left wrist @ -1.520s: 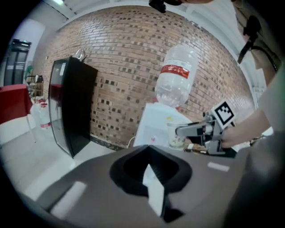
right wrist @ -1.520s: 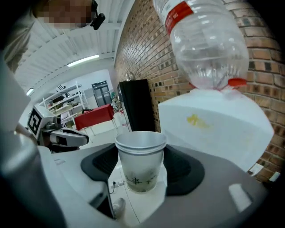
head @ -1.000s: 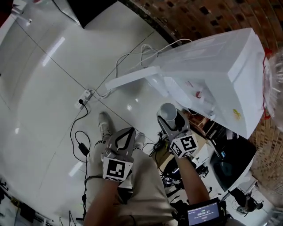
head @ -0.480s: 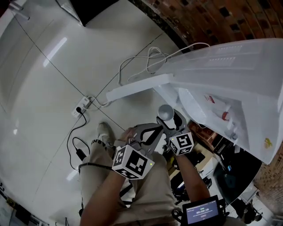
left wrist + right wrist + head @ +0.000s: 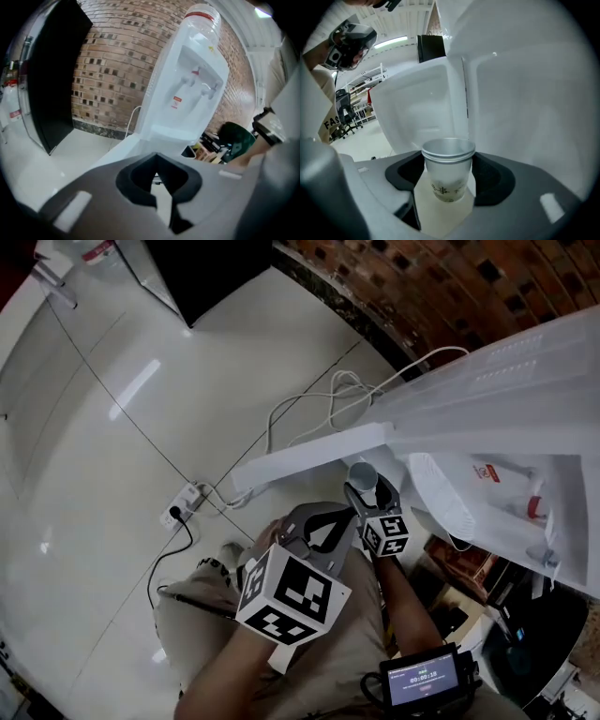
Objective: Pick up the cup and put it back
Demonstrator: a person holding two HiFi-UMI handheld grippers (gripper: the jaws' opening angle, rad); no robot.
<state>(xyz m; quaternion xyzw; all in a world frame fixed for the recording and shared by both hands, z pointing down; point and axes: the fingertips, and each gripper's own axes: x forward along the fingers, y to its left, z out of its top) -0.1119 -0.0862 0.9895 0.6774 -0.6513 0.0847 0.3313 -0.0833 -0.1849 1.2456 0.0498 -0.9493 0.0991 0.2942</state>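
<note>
Right hand-held gripper grips cup near dispenser wall; left hand-held gripper closed.

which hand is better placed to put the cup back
Right: the right gripper holds the cup upright beside the water dispenser, while the left gripper is empty with its jaws together.

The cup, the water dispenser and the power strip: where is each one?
cup (image 5: 447, 171): right gripper view, on its frosted side wall below the rim.
water dispenser (image 5: 187, 108): left gripper view, on the white front panel under the taps.
power strip (image 5: 187, 500): head view, on the white socket block on the floor.
</note>
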